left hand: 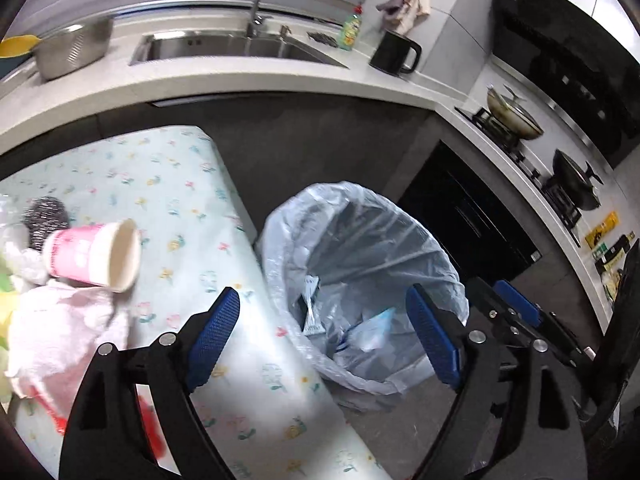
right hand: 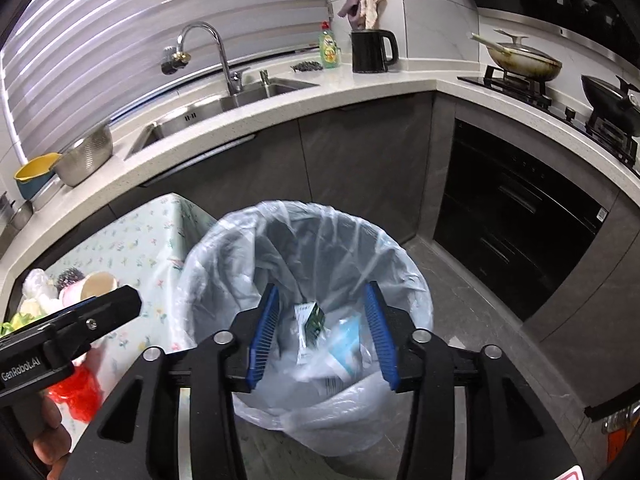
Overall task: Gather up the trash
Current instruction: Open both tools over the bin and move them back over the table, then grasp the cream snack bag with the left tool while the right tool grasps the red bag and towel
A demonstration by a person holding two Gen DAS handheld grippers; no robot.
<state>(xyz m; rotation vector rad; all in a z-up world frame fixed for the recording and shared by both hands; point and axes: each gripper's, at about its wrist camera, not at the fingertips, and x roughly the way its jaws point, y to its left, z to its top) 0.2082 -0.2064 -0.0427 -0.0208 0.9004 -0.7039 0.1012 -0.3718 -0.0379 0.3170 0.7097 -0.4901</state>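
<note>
Left gripper (left hand: 324,336): jaws spread wide, nothing between them, over the table edge and bin.
Right gripper (right hand: 320,336): jaws apart, empty, above the bin.
Bin (right hand: 208,264): bag-lined, wrappers (right hand: 310,322) inside.
Pink cup (left hand: 94,256): on its side, on the table (left hand: 192,208), left of the bin.

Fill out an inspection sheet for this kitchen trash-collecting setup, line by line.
Surface: table with a floral cloth, beside the bin.
Job's things: trash bin lined with a clear bag, on the floor, wrappers inside; pink paper cup lying on its side on the table; red plastic bag at the table's near edge.
Clutter: pink cloth, dark scrubber.
Grippers: left gripper open, empty; right gripper open over the bin, nothing pressed between its pads.
Cables: nothing seen.
Surroundings: sink, kettle, pans on the stove.
</note>
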